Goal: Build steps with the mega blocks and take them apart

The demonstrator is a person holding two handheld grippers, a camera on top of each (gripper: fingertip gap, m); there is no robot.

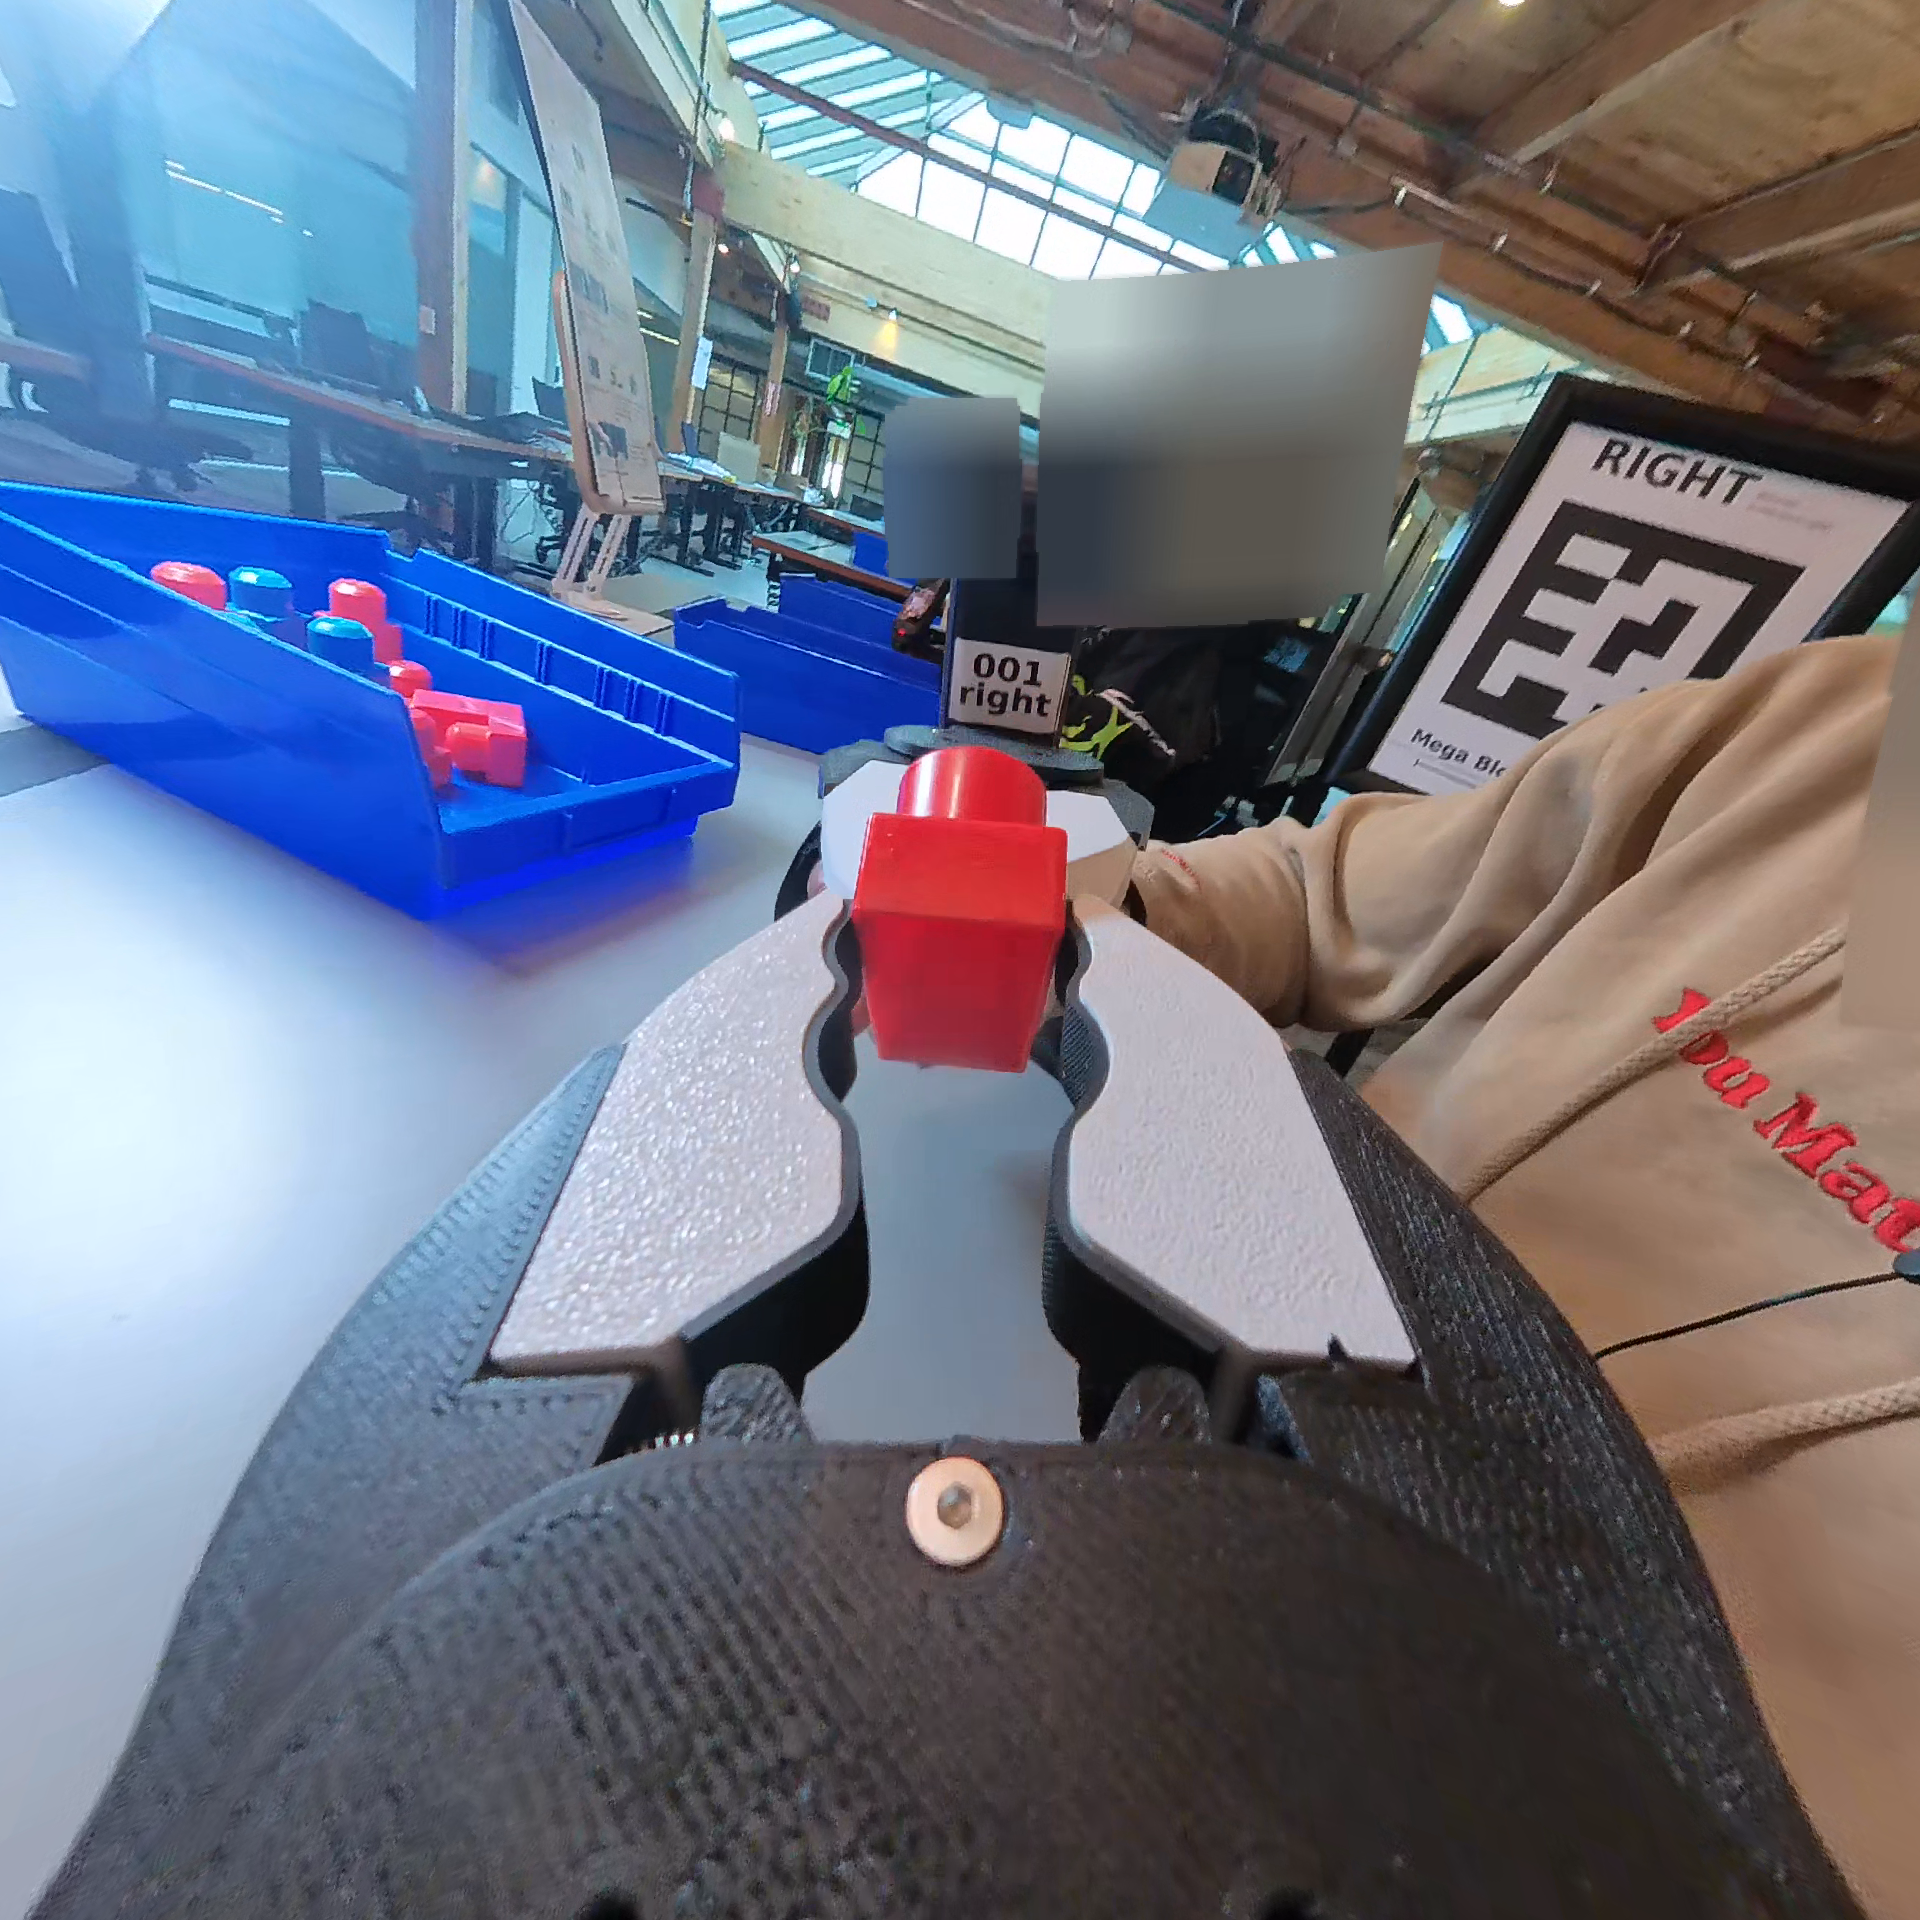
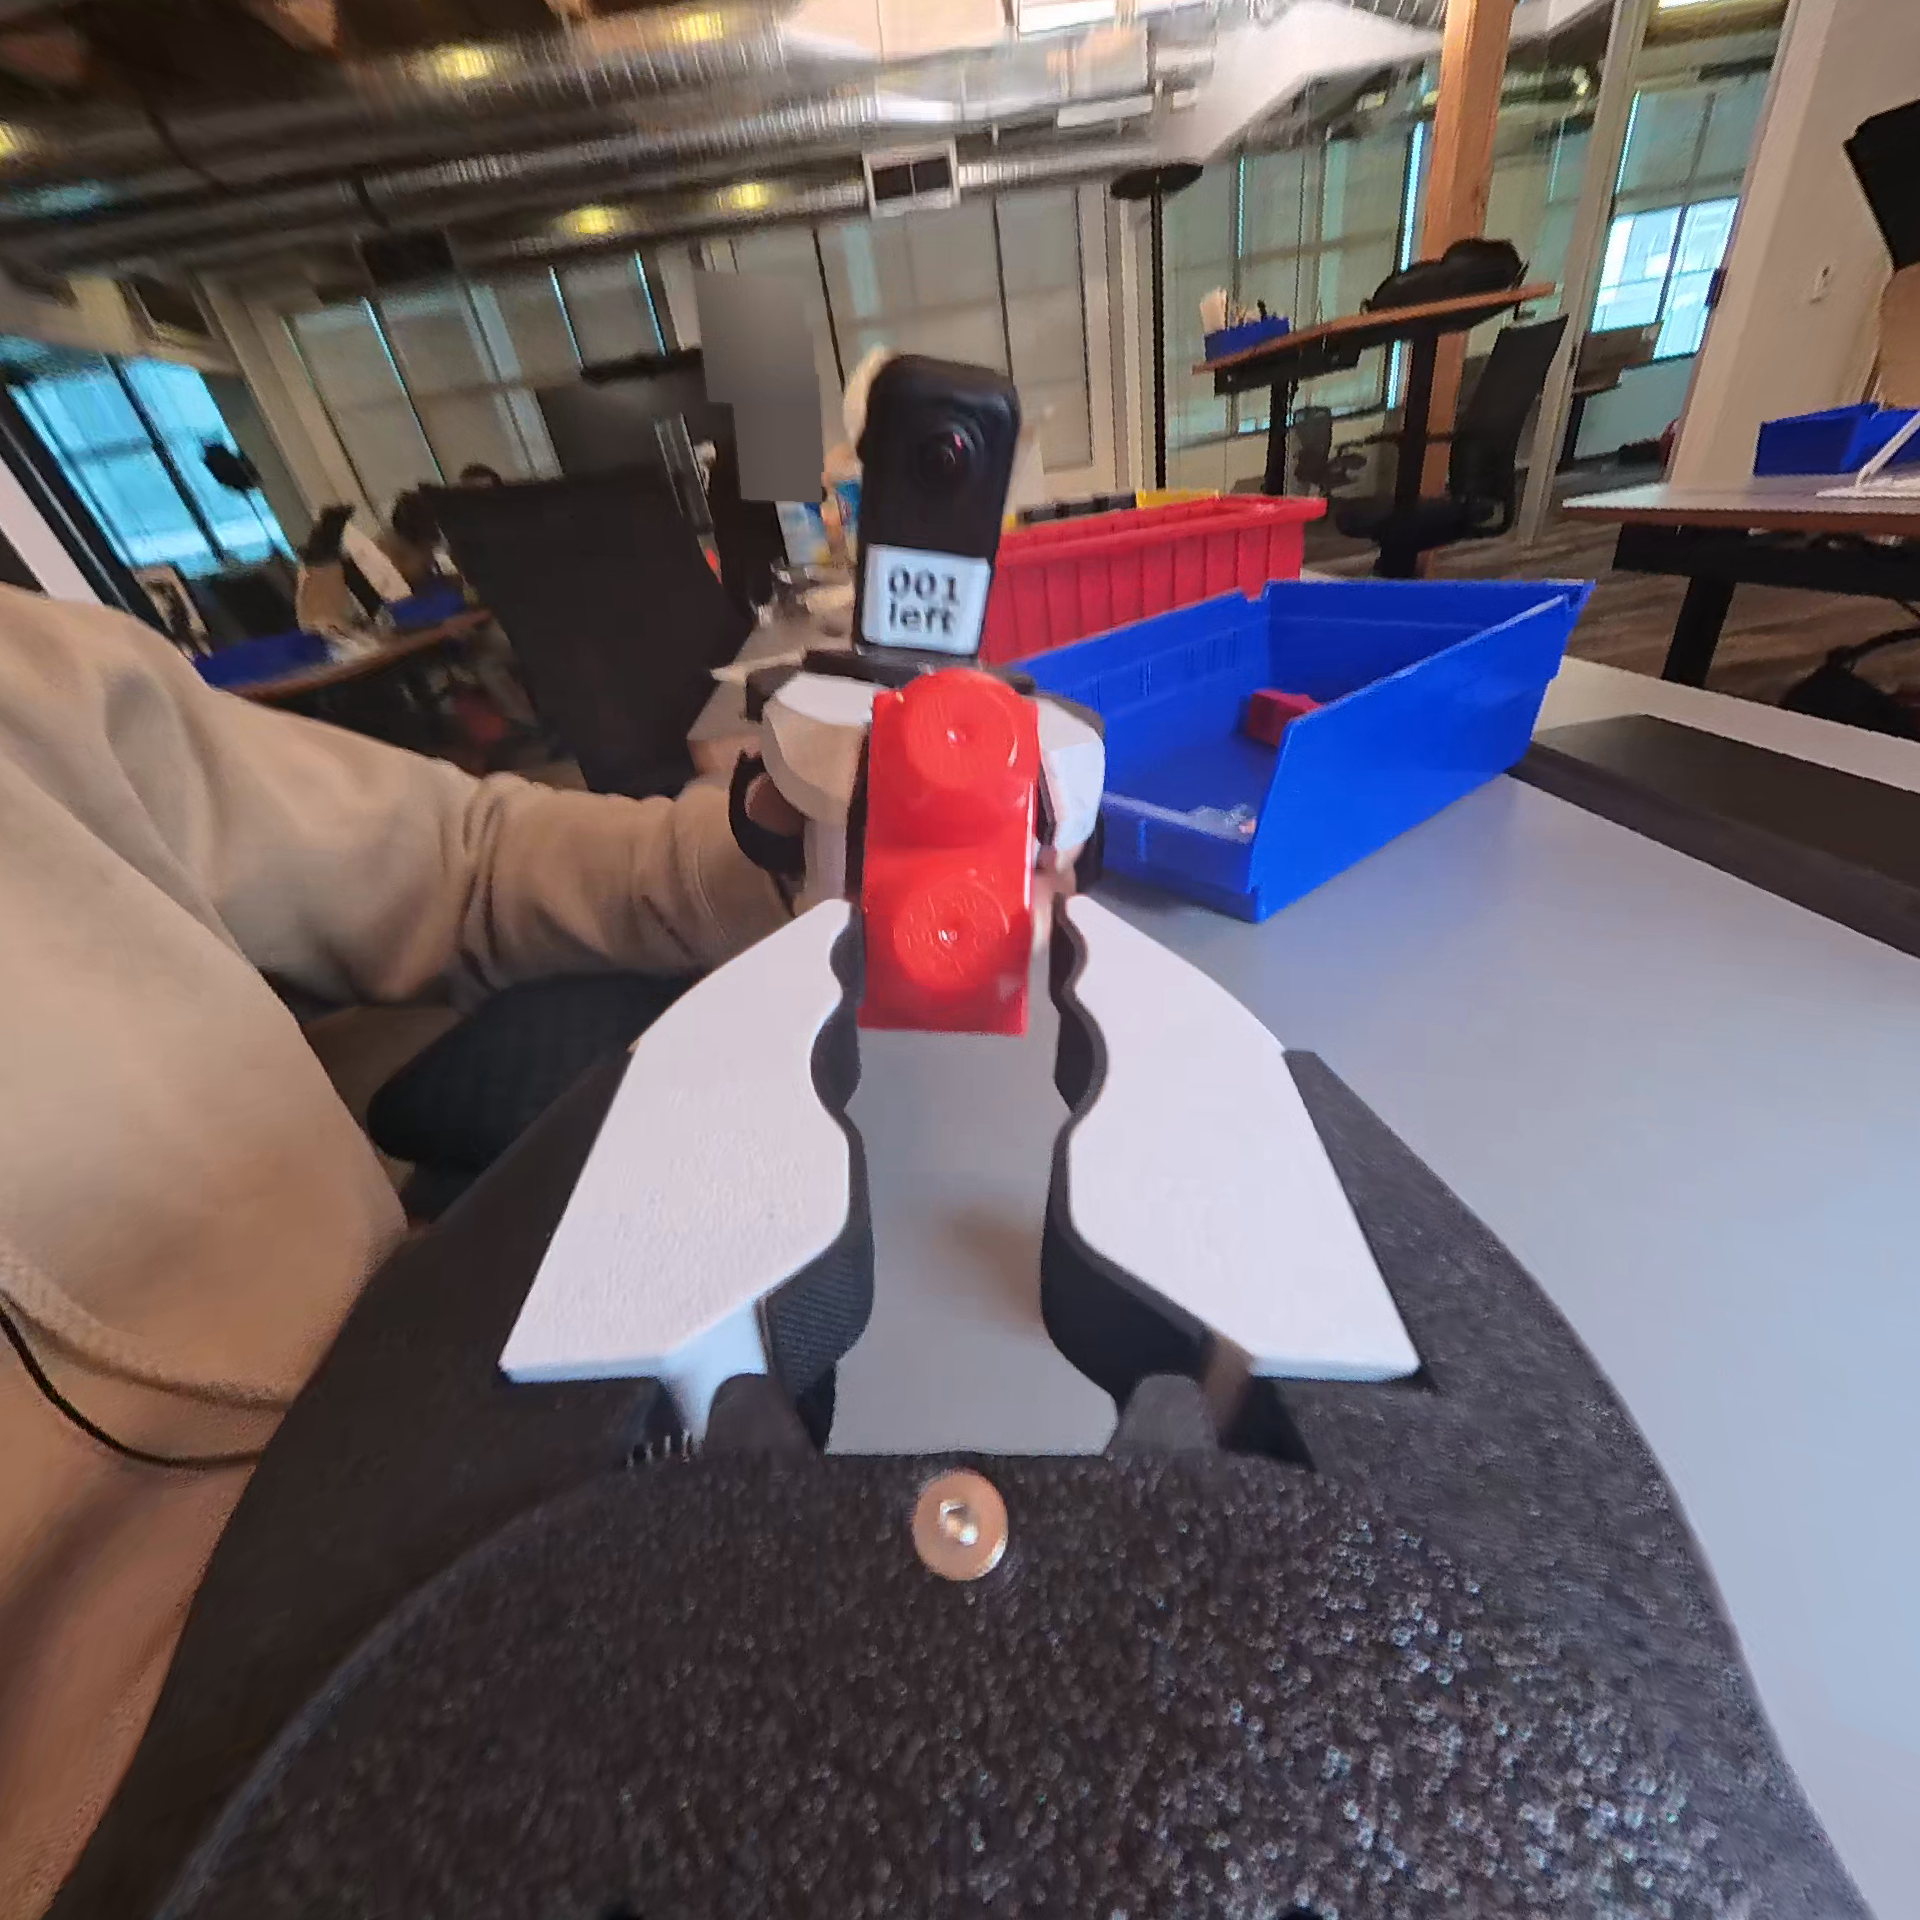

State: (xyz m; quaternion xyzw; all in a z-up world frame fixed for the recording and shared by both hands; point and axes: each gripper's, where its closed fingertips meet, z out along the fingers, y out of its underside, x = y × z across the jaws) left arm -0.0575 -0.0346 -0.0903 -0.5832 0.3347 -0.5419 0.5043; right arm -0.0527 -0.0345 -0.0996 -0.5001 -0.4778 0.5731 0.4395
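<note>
A red two-stud mega block (image 1: 961, 966) hangs in the air above the grey table (image 1: 208, 1143), held from opposite ends. My left gripper (image 1: 956, 925) is shut on its near end in the left wrist view. The right gripper's white fingers (image 1: 1096, 847) show just behind it. In the right wrist view the same block (image 2: 951, 831) shows both studs. My right gripper (image 2: 951, 935) is shut on its near end, and the left gripper's fingers (image 2: 821, 758) clasp its far end. The two grippers face each other.
A blue bin (image 1: 582, 821) with several red and teal blocks (image 1: 468, 727) sits to the left on the table. Another blue bin (image 2: 1351, 748) holds a red block (image 2: 1280, 715), with a red bin (image 2: 1143, 566) behind it. A person's beige sleeves (image 2: 416, 831) and a framed marker sign (image 1: 1621, 603) stand close by.
</note>
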